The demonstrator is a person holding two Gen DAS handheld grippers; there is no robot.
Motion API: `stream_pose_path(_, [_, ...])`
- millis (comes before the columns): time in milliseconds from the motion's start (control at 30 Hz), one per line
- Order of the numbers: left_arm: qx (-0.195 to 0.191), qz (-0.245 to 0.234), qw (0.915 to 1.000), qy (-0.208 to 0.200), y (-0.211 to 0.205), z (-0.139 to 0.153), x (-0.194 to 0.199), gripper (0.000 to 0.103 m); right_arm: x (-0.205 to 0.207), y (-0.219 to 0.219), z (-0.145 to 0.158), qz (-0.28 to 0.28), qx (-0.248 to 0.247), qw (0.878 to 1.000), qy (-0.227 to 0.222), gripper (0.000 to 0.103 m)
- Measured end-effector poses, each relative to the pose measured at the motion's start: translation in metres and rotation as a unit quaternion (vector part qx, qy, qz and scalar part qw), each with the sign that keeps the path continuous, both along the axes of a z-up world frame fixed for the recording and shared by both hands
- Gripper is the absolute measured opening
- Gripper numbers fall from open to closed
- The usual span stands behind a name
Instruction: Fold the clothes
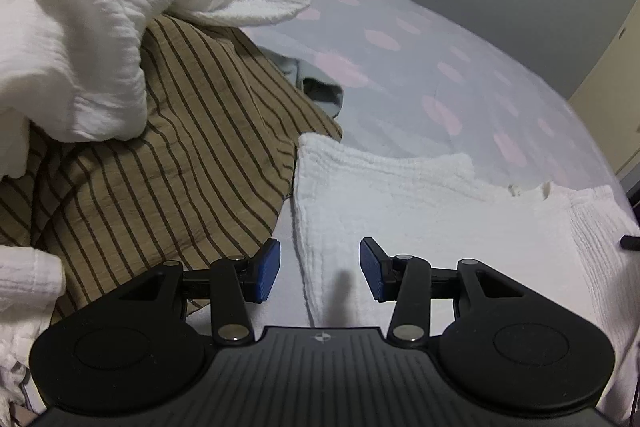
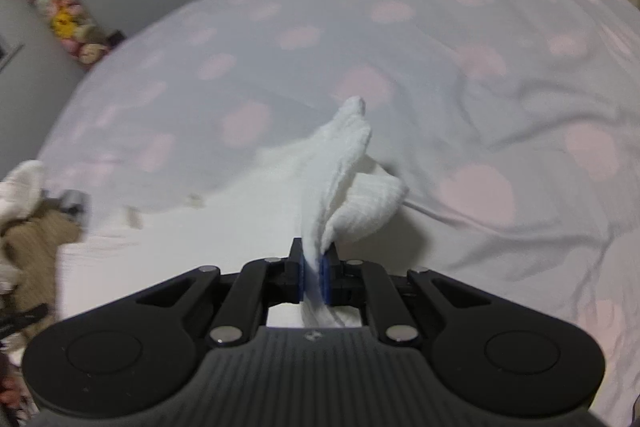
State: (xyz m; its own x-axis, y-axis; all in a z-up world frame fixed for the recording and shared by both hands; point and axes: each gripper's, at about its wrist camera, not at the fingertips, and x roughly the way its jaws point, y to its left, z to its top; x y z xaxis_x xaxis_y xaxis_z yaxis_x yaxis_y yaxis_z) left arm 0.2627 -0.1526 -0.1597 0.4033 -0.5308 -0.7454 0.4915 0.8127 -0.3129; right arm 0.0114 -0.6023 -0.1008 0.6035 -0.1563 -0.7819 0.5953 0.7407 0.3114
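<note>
A white crinkled garment (image 1: 420, 211) lies flat on the bed in the left wrist view. My left gripper (image 1: 320, 269) is open and empty, just above the garment's left edge. In the right wrist view my right gripper (image 2: 313, 277) is shut on a bunched corner of the white garment (image 2: 348, 171), lifted off the bed so the cloth sticks up past the fingertips. The rest of the garment (image 2: 224, 227) spreads flat to the left.
A tan striped garment (image 1: 168, 147) and another white crinkled cloth (image 1: 92, 19) are piled at left. The bed sheet (image 1: 440, 67) is lilac with pink spots. Stuffed toys (image 2: 60, 11) hang on the far wall. A cream cabinet (image 1: 616, 75) stands at right.
</note>
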Motion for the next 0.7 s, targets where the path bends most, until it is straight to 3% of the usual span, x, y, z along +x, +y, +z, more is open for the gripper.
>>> stream_pose_path(133, [-0.023, -0.008, 0.9997, 0.003, 0.007, 0.007, -0.002, 0.042, 0.016, 0.039, 0.04, 0.036, 0.004, 0.999, -0.03, 0.009])
stream_pose_path(267, [-0.036, -0.01, 0.9993, 0.009, 0.013, 0.011, -0.002, 0.029, 0.036, 0.082, 0.07, 0.066, 0.007, 0.996, -0.056, 0.009])
stream_pose_path(367, [-0.043, -0.008, 0.999, 0.012, 0.018, 0.013, -0.001, 0.026, 0.058, 0.118, 0.083, 0.089, 0.008, 0.994, -0.068, 0.009])
stream_pose_path(567, [-0.071, -0.01, 0.997, 0.029, 0.024, 0.011, 0.004, 0.02, 0.111, 0.187, 0.073, 0.133, 0.027, 0.988, -0.068, 0.009])
stream_pose_path(700, [-0.08, -0.005, 0.9961, 0.036, 0.029, 0.008, 0.008, 0.019, 0.148, 0.227, 0.045, 0.157, 0.051, 0.984, -0.061, 0.009])
